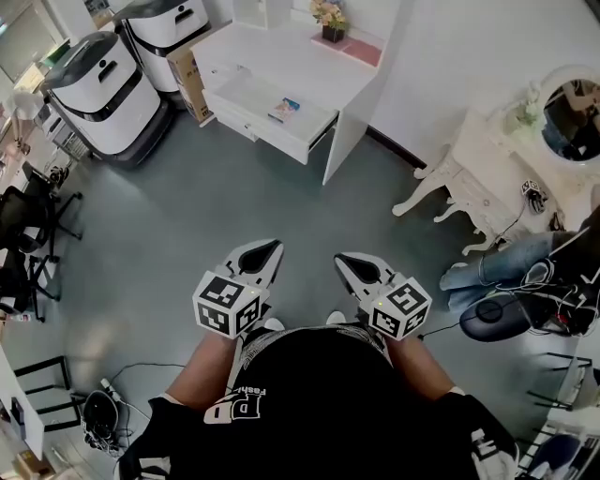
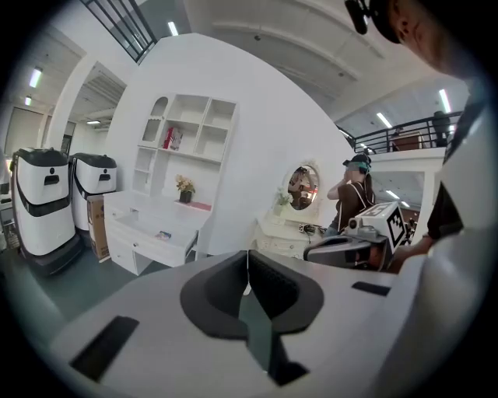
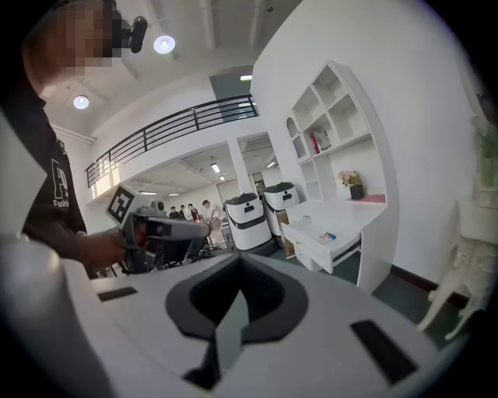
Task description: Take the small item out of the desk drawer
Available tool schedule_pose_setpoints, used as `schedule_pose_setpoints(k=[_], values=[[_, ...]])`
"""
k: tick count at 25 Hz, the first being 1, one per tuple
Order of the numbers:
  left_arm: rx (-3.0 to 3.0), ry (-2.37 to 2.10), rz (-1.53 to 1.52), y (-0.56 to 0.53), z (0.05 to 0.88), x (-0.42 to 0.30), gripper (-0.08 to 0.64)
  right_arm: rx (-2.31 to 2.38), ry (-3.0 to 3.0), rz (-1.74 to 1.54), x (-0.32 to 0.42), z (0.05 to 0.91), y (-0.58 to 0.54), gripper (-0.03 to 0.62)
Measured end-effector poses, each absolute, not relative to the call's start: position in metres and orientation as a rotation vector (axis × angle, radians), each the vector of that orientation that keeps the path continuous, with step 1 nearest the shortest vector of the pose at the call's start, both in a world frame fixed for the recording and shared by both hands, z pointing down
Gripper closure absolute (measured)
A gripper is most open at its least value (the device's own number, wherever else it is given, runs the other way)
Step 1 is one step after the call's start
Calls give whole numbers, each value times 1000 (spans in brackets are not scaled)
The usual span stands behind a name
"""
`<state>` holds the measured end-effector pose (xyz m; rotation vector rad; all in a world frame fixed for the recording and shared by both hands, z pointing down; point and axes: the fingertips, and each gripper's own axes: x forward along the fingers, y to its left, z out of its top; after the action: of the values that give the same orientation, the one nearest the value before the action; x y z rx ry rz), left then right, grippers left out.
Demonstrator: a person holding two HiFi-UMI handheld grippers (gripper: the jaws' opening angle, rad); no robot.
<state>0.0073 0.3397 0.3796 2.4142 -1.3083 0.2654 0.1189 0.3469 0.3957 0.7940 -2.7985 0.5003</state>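
A white desk (image 1: 281,52) stands at the far end of the grey floor, its drawer (image 1: 272,117) pulled open. A small blue-printed item (image 1: 284,109) lies inside the drawer; it also shows as the item (image 2: 163,234) in the left gripper view and the item (image 3: 330,235) in the right gripper view. My left gripper (image 1: 265,251) and right gripper (image 1: 352,265) are held side by side close to my body, well short of the desk. Both point toward it, slightly downward. In their own views the left gripper (image 2: 247,255) and right gripper (image 3: 239,260) have jaws closed together with nothing between them.
Two white wheeled machines (image 1: 98,89) and a cardboard box (image 1: 187,80) stand left of the desk. A flower pot (image 1: 330,19) sits on the desk top. A white dressing table with mirror (image 1: 497,159) and a seated person (image 1: 525,267) are at the right. Black chairs (image 1: 28,234) line the left.
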Motion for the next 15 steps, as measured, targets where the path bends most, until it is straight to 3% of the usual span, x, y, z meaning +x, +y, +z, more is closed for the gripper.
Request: schedule_pose_setpoints(k=[15], values=[[2368,-1295,250,356,401,-18,543,731,-2778,480,82,405,366,583]])
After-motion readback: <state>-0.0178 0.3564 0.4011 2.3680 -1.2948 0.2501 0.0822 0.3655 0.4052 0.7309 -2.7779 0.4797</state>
